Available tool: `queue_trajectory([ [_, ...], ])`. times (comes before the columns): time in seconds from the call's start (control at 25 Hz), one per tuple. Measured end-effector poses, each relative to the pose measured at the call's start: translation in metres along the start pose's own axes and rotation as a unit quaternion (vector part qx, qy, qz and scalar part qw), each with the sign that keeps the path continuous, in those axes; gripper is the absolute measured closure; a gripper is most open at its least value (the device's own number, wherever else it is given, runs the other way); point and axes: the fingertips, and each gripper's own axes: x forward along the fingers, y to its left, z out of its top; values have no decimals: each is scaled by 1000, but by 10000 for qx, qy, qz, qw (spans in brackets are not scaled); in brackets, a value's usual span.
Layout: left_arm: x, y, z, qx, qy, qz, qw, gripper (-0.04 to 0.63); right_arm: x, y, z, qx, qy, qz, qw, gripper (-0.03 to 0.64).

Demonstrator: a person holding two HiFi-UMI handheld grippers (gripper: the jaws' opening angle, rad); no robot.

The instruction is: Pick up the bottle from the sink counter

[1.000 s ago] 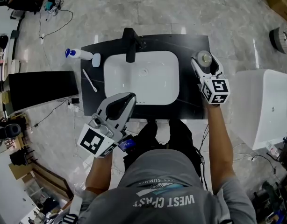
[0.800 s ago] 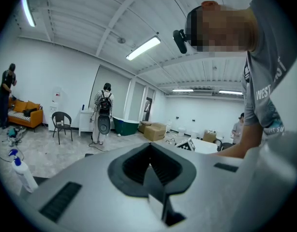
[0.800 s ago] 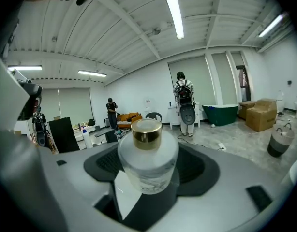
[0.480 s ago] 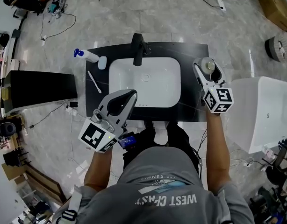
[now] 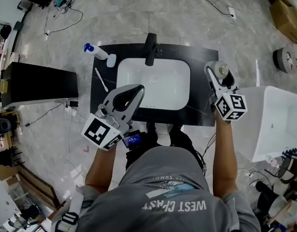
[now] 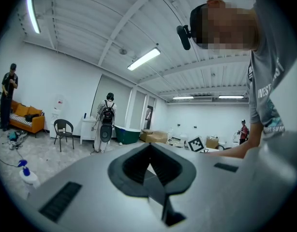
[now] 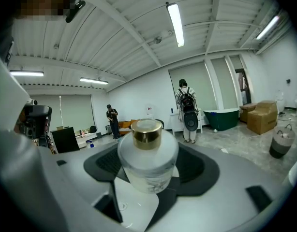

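Observation:
A round white bottle with a gold cap (image 5: 223, 71) is at the right end of the black sink counter (image 5: 102, 98), above its right edge. My right gripper (image 5: 219, 74) is shut on it, one finger on each side. In the right gripper view the bottle (image 7: 147, 158) stands upright between the dark pads of the right gripper (image 7: 148, 180). My left gripper (image 5: 135, 89) hovers over the front left of the white basin (image 5: 153, 83). In the left gripper view, the left gripper (image 6: 149, 164) has its jaws together with nothing between them.
A black faucet (image 5: 150, 48) stands behind the basin. A blue-capped spray bottle (image 5: 97, 52) and a thin white stick (image 5: 101, 79) lie on the counter's left end. A white bathtub (image 5: 279, 120) is to the right and a black cabinet (image 5: 37, 83) to the left. People stand in the room beyond.
The right gripper, still holding the bottle, has drifted right to the counter's right edge. The left gripper holds its place over the basin's front left. The head view has shifted.

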Motion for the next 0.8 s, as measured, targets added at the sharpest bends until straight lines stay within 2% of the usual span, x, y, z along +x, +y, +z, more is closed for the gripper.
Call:
queue_trajectory([
  [0.8, -11, 16, 6, -23, -183, -32, 9998, 591, -7, 25, 28, 16, -138, 49, 9999, 288],
])
